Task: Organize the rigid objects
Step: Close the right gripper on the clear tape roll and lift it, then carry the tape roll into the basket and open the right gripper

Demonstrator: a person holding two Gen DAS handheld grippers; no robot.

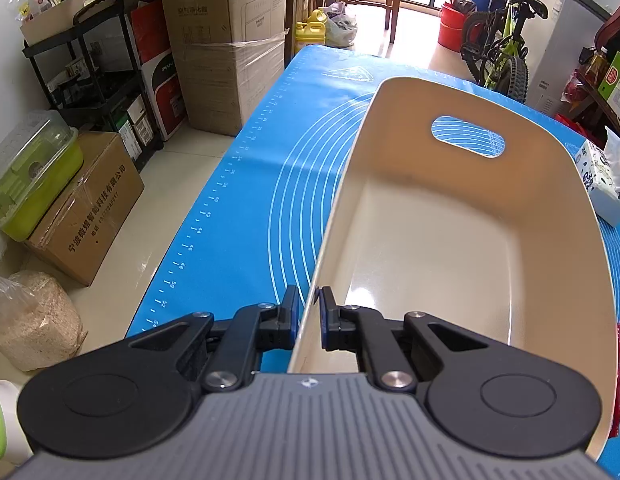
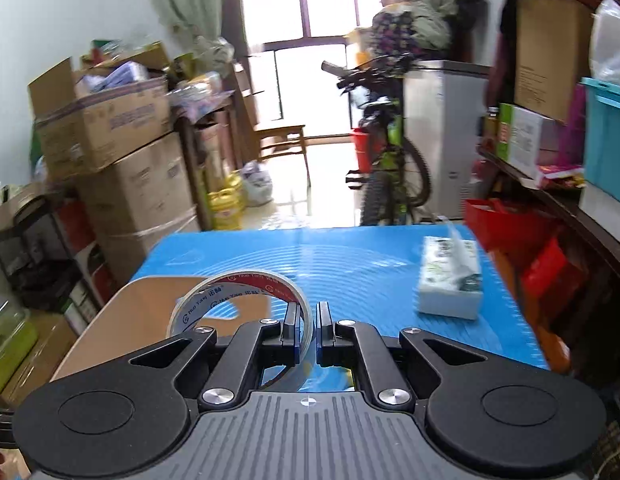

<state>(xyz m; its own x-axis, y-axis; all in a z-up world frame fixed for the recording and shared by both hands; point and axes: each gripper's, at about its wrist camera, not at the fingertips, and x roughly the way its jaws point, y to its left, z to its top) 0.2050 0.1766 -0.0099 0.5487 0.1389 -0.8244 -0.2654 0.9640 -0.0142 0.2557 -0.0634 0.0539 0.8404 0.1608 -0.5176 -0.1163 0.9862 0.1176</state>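
A cream plastic bin (image 1: pixel 450 240) with a cut-out handle stands on the blue mat (image 1: pixel 269 184), and nothing lies inside it. My left gripper (image 1: pixel 309 312) is shut on the bin's near left wall, one pad outside and one inside. In the right wrist view my right gripper (image 2: pixel 307 332) is shut on a roll of clear tape (image 2: pixel 213 300) with a red and white core, pinching the roll's right side. The roll hangs above the mat, just right of the bin's rim (image 2: pixel 149 292).
A tissue box (image 2: pixel 450 280) lies on the right part of the blue mat (image 2: pixel 350 264). Cardboard boxes (image 1: pixel 225 40) and a black rack (image 1: pixel 93 80) stand along the left. A green bicycle (image 1: pixel 498 44) stands beyond the table's far end, and shelves (image 2: pixel 550 184) crowd the right.
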